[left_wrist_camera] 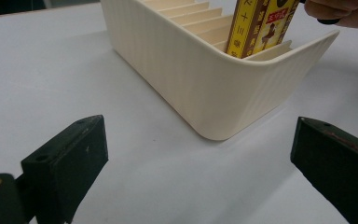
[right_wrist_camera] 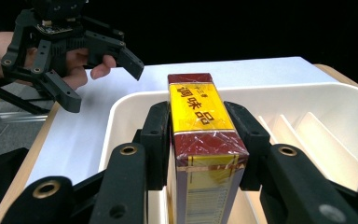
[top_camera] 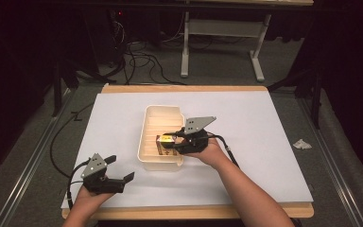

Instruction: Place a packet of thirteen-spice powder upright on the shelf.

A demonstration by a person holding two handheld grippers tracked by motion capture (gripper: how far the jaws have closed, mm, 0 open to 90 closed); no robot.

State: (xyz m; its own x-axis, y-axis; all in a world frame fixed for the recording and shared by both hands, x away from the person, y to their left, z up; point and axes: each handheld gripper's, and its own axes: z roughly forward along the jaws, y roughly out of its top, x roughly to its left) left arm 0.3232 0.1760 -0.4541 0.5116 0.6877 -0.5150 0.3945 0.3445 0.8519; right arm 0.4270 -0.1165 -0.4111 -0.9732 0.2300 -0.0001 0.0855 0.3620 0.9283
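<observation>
from the high view, your right gripper (top_camera: 174, 143) reaches over the near end of the cream ribbed plastic rack tray (top_camera: 147, 124) with its jaws clamped on the yellow and dark red wrapped carton (top_camera: 164, 143), which stands inside the tray's near end. your left gripper (top_camera: 123, 181) rests well apart from the tray, down at the near left part of the white table sheet (top_camera: 264, 142), jaws spread and holding nothing.

in the left gripper view, the two black jaws stand wide with bare sheet between them; the tray's rounded corner (left_wrist_camera: 214, 93) lies ahead of them, and the carton (left_wrist_camera: 258, 28) stands upright in a slot near that corner, behind the wall.

in the right gripper view, the carton (right_wrist_camera: 200, 140) sits squarely between the pads (right_wrist_camera: 158, 135), gripped on both flat sides, with the tray's dividers (right_wrist_camera: 284, 126) just beyond and to the side of the jaws, and your left gripper (right_wrist_camera: 98, 74) farther off.

so the carton looks already lowered into its slot; what seems left is to let go and draw your right gripper out.
</observation>
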